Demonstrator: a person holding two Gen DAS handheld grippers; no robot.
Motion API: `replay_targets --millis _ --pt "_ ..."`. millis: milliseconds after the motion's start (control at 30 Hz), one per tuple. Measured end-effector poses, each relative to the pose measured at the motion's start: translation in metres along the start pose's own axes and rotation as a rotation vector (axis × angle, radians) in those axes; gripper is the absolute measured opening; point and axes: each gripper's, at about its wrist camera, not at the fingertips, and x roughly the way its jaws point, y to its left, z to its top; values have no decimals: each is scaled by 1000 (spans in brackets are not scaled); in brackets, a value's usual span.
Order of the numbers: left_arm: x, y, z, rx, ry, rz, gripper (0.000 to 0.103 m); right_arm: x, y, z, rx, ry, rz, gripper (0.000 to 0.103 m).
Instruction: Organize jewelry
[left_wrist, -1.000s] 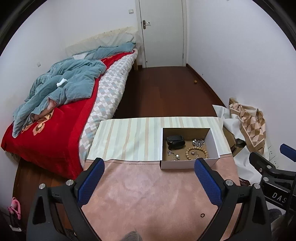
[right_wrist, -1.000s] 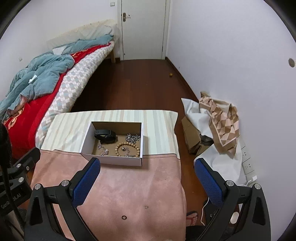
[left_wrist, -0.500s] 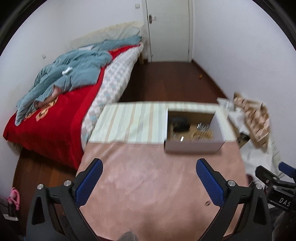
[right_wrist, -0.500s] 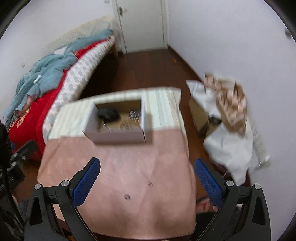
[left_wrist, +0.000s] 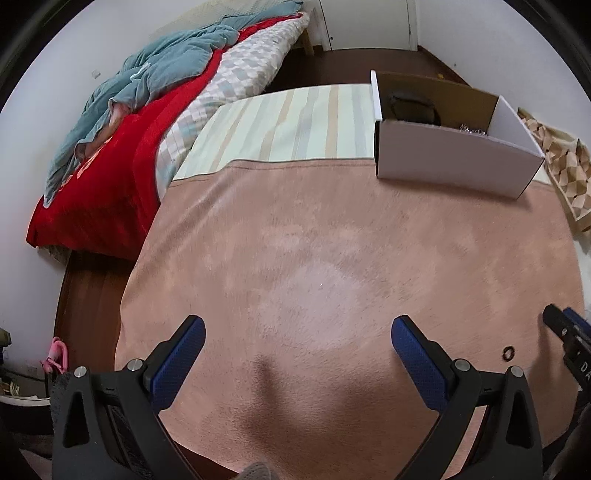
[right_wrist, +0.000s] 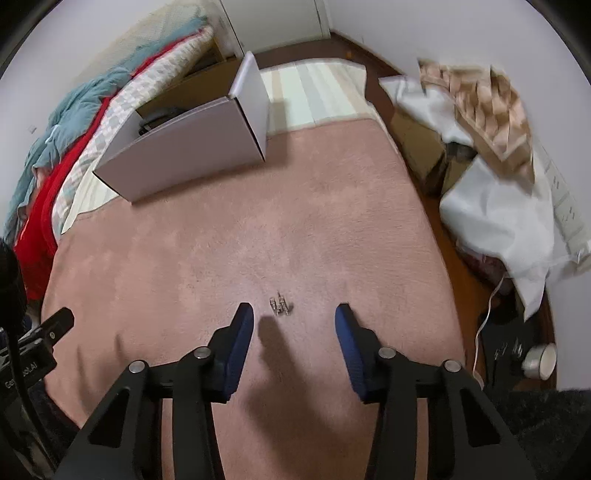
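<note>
A small metal jewelry piece (right_wrist: 280, 305), silvery and in what looks like two or three short parts, lies on the pink plush cover (right_wrist: 295, 206) of the bench, toward its near edge and well apart from the white cardboard box (right_wrist: 192, 147) that stands at the far side where the pink cover meets a striped cloth (right_wrist: 314, 92). The right hand-held gripper (right_wrist: 294, 314) points steeply down just short of the piece, its blue pads partly drawn in and empty; its jaws have just been closing, yet nothing sits between them, the piece lying just beyond the tips. The likeliest slip is that the jaws finish closing too early and pinch plush or air, or nudge the piece deeper into the pile, where so small a thing would be hard to find. If it really is several loose parts, a grip could take one and scatter the rest. A small dark ring (left_wrist: 508, 353) lies near the right edge of the bench, close to the right tool's body as the left wrist view shows it, and could get knocked to the floor. The left hand-held gripper (left_wrist: 293, 334) hangs over bare pink cover with its jaws wide and empty. The box holds a dark object and some silvery items, only partly seen over its wall; a careless carry might clip that wall and shift it.
</note>
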Motion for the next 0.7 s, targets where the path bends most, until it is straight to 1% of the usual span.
replay_targets --millis 67,100,133,167,267,333,433,533,600,667,700 --pt "1 -3 -1 7 4 -3 103 2 5 1 -23 -9 -17 34" --pt "1 -6 -1 14 4 -6 103 3 8 0 -39 -19 -33 26" --pt "1 -9 -2 24 2 -9 103 4 11 0 -52 -22 -40 14" --pt "1 -12 -2 33 -1 -15 103 4 13 0 -67 -25 -49 9" --pt "-3 -24 -2 58 -8 -38 103 1 13 -2 -77 -32 -39 9" --pt "-8 -35 -3 72 -9 -74 103 -5 8 -3 -59 -40 -32 9" --pt "-13 -57 -6 98 4 -154 102 -21 -6 -3 -11 -60 -26 9" --pt "-12 -82 -10 141 42 -234 102 -37 -19 -2 29 -81 -27 9" --pt "-13 -98 -15 178 55 -274 99 -44 -26 -1 49 -89 -29 9" --pt "-13 -110 -18 202 55 -291 99 -50 -32 -2 62 -94 -36 9" --pt "-14 -116 -20 214 55 -304 93 -53 -36 -3 68 -96 -43 9"
